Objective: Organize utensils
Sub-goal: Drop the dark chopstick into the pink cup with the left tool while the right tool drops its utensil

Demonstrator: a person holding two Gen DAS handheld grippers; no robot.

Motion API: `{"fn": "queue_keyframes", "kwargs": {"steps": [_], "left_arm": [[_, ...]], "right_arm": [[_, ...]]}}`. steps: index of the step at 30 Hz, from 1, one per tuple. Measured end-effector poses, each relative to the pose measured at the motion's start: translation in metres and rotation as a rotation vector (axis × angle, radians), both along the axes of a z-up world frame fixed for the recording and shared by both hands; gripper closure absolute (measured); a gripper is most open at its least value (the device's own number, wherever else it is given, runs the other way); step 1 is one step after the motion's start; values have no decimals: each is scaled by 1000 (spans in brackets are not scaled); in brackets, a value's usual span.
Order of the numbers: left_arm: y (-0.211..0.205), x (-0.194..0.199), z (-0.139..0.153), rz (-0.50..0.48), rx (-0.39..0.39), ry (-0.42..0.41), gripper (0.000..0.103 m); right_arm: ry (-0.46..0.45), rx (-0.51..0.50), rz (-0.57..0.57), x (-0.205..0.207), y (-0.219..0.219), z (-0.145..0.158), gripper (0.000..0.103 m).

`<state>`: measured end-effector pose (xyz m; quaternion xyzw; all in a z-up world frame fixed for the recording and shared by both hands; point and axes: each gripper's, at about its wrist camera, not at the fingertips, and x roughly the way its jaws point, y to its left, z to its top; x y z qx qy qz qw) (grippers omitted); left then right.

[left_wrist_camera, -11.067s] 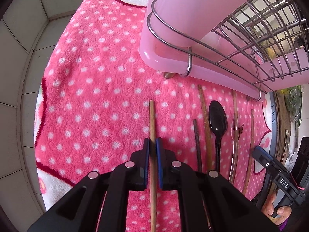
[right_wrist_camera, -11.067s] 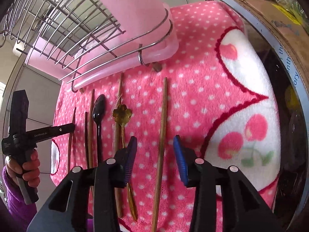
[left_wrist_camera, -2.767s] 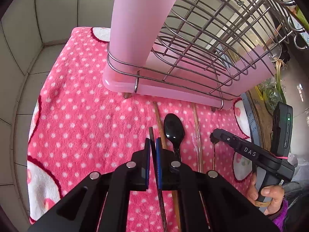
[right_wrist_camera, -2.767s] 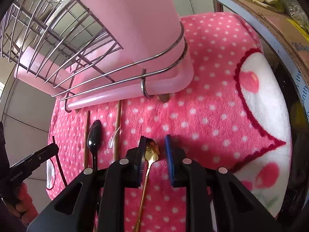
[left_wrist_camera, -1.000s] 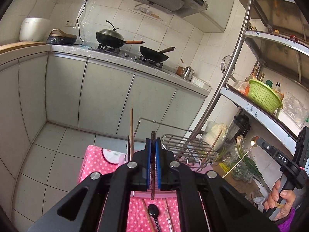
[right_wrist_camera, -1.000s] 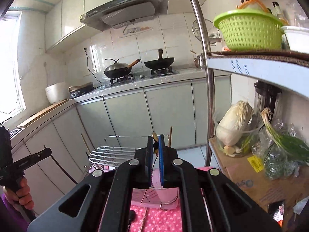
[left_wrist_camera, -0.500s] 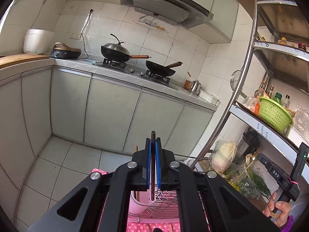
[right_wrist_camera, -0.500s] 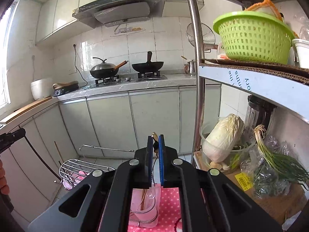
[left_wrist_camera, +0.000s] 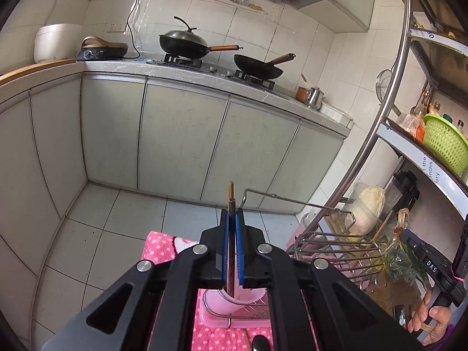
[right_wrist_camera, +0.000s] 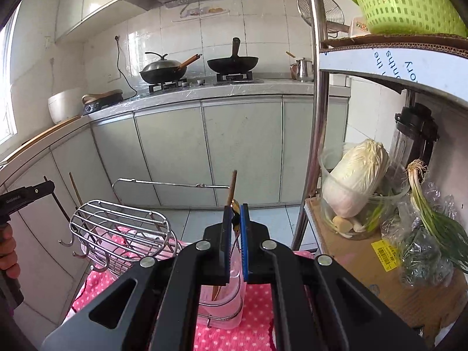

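Left gripper (left_wrist_camera: pixel 231 219): jaws clenched on a dark chopstick (left_wrist_camera: pixel 231 251), held upright, its lower end hanging just over the mouth of the pink cup (left_wrist_camera: pixel 245 295) below. Right gripper (right_wrist_camera: pixel 235 216): jaws a little apart with a gold spoon (right_wrist_camera: pixel 235 219) between them; whether it is firmly gripped or being let go cannot be told, though the handle runs down into the pink cup (right_wrist_camera: pixel 228 295). The cup sits in a wire ring at the end of the pink drainer tray (left_wrist_camera: pixel 222 320), which stands on a bench covered by a pink polka-dot cloth (left_wrist_camera: pixel 158 248). One wooden chopstick (right_wrist_camera: pixel 232 185) already stands in the cup, its tip rising above both grippers. Beside the cup is the wire dish rack (right_wrist_camera: pixel 120 231), and nothing can be made out in it. At the lower edge of the left view a black spoon (left_wrist_camera: pixel 261 343) lies on the cloth, not yet collected; the remainder of the cloth is hidden behind the gripper bodies, so a count of what is left cannot be given. Judgement: task partly complete, with one piece stowed, two at the point of insertion, and at least one outstanding. Beyond lie the tiled floor, grey cabinets (right_wrist_camera: pixel 175 152) and two woks on the hob.
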<state>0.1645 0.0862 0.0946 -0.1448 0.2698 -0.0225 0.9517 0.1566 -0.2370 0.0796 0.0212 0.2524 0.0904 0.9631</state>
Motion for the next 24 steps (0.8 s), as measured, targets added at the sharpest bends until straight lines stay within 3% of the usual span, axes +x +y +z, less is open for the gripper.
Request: {"fn": "queue_keyframes", "kwargs": {"steps": [10,18,22,24], "left_arm": [[-4,21,-45,-9,-9,131,99],[-6,21,-55,-13,-33,153,97],[-4,18,-54,-6,-39,151,84],[-4,15,-52,-2,-39,141,73]], "right_arm": [[88,42,8,4,-4,-29,97],[132,71,3,7,-6,-40,97],[160,91,8,10,-9,-39,96],[164,96,6,10,-10,-38,85]]}}
